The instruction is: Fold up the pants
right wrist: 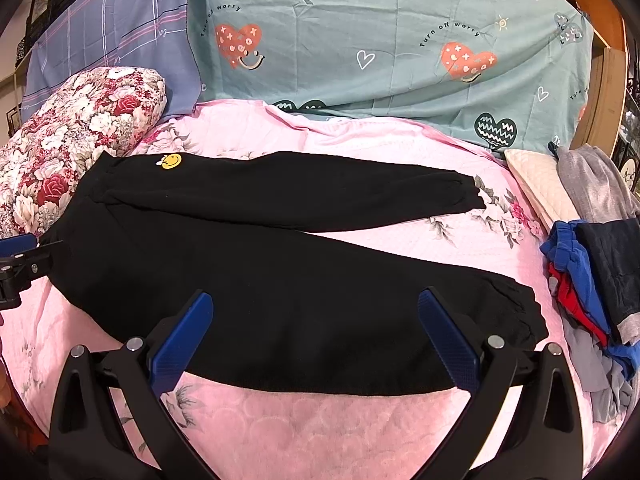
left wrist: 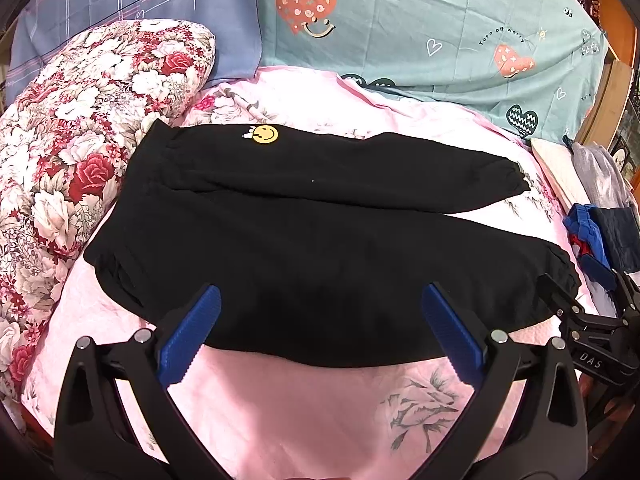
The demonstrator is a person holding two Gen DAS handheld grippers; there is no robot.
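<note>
Black pants [left wrist: 320, 240] lie flat on the pink bedsheet [left wrist: 304, 408]. The waistband is at the left and both cuffed legs run to the right. A yellow smiley patch [left wrist: 265, 134] marks the far hip. My left gripper [left wrist: 322, 291] is open over the near leg's lower edge, by the waist half, holding nothing. In the right wrist view the same pants [right wrist: 280, 280] fill the middle. My right gripper [right wrist: 316, 298] is open over the near leg toward the cuff, also empty. The right gripper [left wrist: 576, 284] shows beside that cuff. Part of the left gripper [right wrist: 24, 256] shows by the waistband.
A red floral pillow [left wrist: 80, 160] lies left of the waistband. A teal heart-print cloth [left wrist: 440, 40] and a blue-grey plaid cloth [left wrist: 120, 0] hang behind the bed. A pile of clothes [right wrist: 592, 264] and a cream pillow [right wrist: 536, 184] lie at the right.
</note>
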